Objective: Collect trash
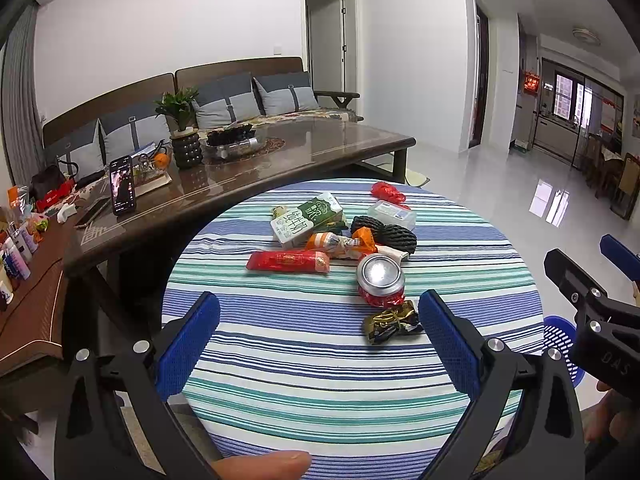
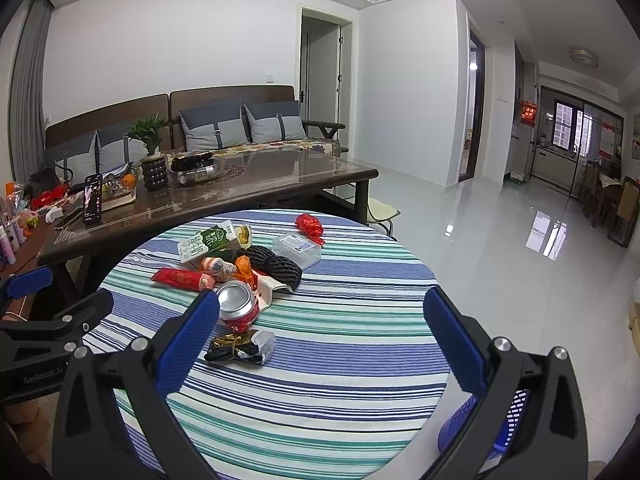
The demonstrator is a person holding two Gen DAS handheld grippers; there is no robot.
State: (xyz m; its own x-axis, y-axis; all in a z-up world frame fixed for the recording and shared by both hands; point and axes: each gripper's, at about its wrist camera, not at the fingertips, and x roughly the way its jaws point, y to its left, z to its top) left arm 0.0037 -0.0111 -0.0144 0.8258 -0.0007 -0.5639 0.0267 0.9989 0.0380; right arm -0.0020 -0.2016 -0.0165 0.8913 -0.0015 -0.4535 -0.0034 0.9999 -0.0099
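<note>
Two blue-padded fingers of the left gripper (image 1: 319, 336) stand spread wide in the left wrist view, holding nothing, above a round table under a striped cloth (image 1: 304, 360). Between the fingertips and a little beyond them lies a dark, gold-tied candy wrapper (image 1: 392, 326), and just behind it stands a crushed red can (image 1: 381, 279), upright with its silver top showing. Farther back sits the trash pile: a long red wrapper (image 1: 289, 261) lying flat, a green-and-white milk carton (image 1: 307, 219) on its side, an orange snack wrapper (image 1: 340, 241), a black mesh bundle (image 1: 385, 234), a clear plastic box (image 1: 392, 215) and a crumpled red bag (image 1: 387, 192) near the far edge. At the right edge the right gripper (image 1: 592, 276) shows, with a blue perforated basket (image 1: 562, 340) below it beside the table. In the right wrist view the right gripper (image 2: 320, 336) is likewise spread wide and empty, its left finger just in front of the can (image 2: 239, 306), the candy wrapper (image 2: 240, 346) beside that finger. The basket (image 2: 480, 424) sits under the right finger, off the table's edge. A dark coffee table (image 2: 280, 176) stands behind.
</note>
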